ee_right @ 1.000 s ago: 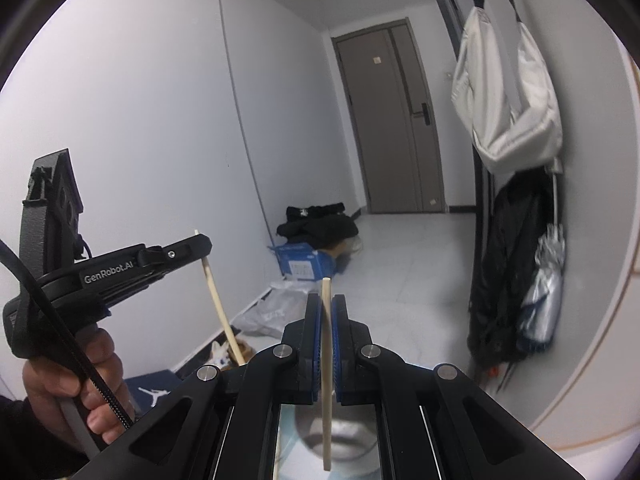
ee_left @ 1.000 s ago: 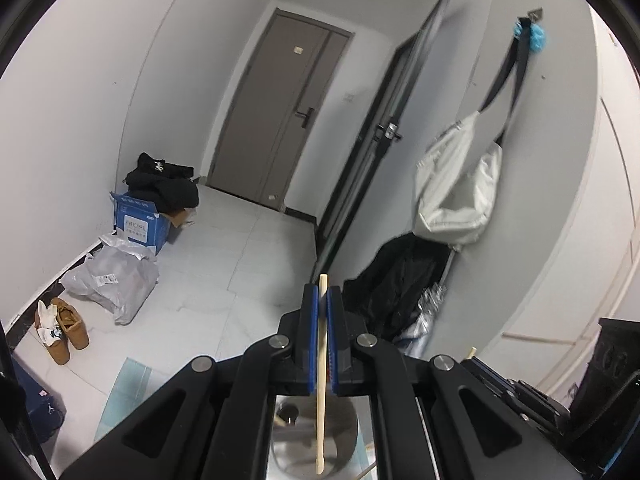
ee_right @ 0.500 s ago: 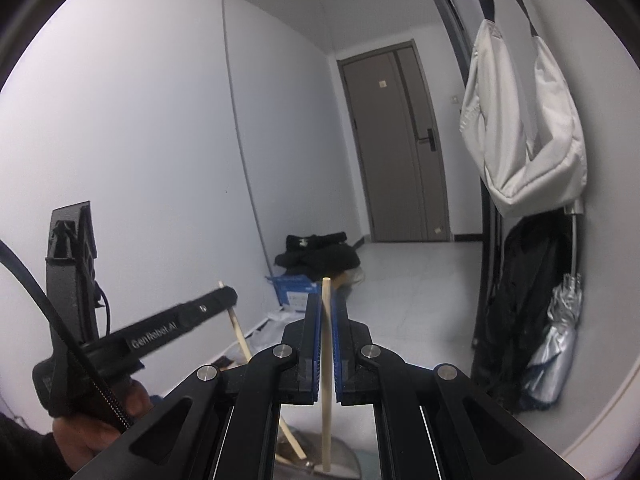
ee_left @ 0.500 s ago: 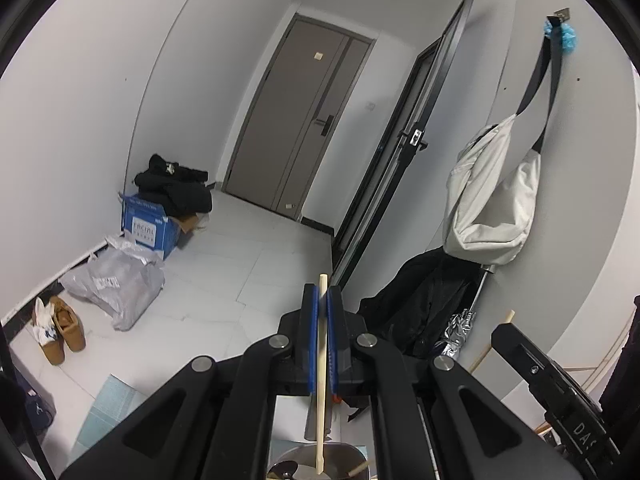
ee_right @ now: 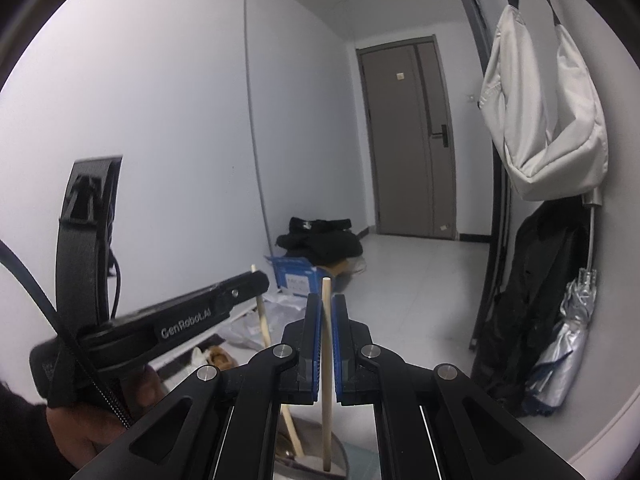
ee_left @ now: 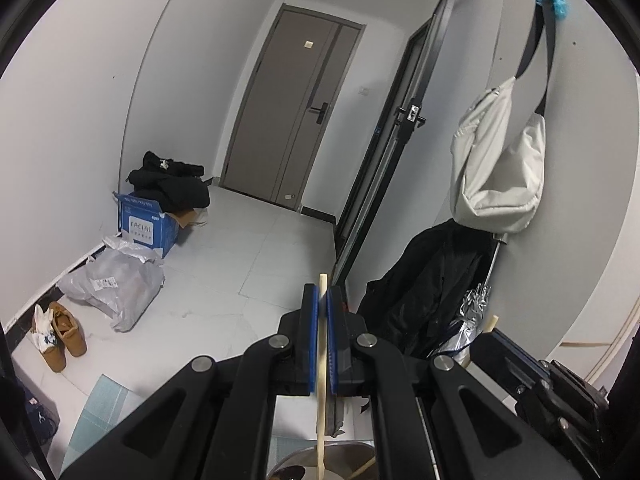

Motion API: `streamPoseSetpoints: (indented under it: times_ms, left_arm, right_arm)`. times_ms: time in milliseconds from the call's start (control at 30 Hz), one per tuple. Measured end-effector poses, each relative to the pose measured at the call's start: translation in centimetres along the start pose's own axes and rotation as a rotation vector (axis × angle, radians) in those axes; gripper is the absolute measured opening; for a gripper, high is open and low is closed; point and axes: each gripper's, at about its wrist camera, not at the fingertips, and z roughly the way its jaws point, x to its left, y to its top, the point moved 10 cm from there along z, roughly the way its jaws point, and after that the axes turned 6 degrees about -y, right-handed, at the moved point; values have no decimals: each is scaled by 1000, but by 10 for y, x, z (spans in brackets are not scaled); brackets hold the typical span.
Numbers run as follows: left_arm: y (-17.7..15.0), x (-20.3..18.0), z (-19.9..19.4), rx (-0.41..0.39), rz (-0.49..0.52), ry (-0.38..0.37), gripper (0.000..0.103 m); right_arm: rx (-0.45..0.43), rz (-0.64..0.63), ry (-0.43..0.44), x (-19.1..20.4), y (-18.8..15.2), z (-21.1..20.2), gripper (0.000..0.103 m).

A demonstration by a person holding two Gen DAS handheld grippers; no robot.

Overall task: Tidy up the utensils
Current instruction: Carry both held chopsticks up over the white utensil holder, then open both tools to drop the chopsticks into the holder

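Observation:
In the left wrist view my left gripper (ee_left: 322, 292) is shut on a pale wooden chopstick (ee_left: 320, 420) that stands nearly upright between the blue pads. Its lower end reaches down to a metal cup (ee_left: 304, 453) at the bottom edge. My right gripper (ee_right: 326, 300) is likewise shut on a second wooden chopstick (ee_right: 327, 420), whose lower end hangs in the metal cup (ee_right: 340, 456). The right wrist view also shows the left gripper (ee_right: 260, 280) from the side, with its chopstick (ee_right: 262, 320) slanting down into the same cup. A hand (ee_right: 80, 420) holds it.
A hallway lies ahead with a grey door (ee_left: 296, 112). A blue box (ee_left: 144, 226), dark clothes, a plastic bag (ee_left: 116, 284) and shoes (ee_left: 64, 334) line the left wall. On the right wall hang a white bag (ee_left: 500, 164), a black coat (ee_left: 428, 280) and a folded umbrella.
Both grippers have sunk and drifted sideways with their chopsticks still clamped. The two grippers now stand closer together over the metal cup.

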Motion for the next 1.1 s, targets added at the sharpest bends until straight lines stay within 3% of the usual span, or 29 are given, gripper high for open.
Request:
streamPoseSetpoints:
  times_ms: [600, 1000, 1100]
  left_arm:
    - [-34, -10, -16, 123, 81, -42, 1]
    - [-57, 2, -19, 250, 14, -77, 1]
    - [-59, 10, -22, 263, -4, -47, 1]
  right_arm:
    - [12, -160, 50, 13, -33, 2, 4]
    - [108, -219, 38, 29, -72, 21, 4]
    - [120, -193, 26, 28, -75, 19, 5]
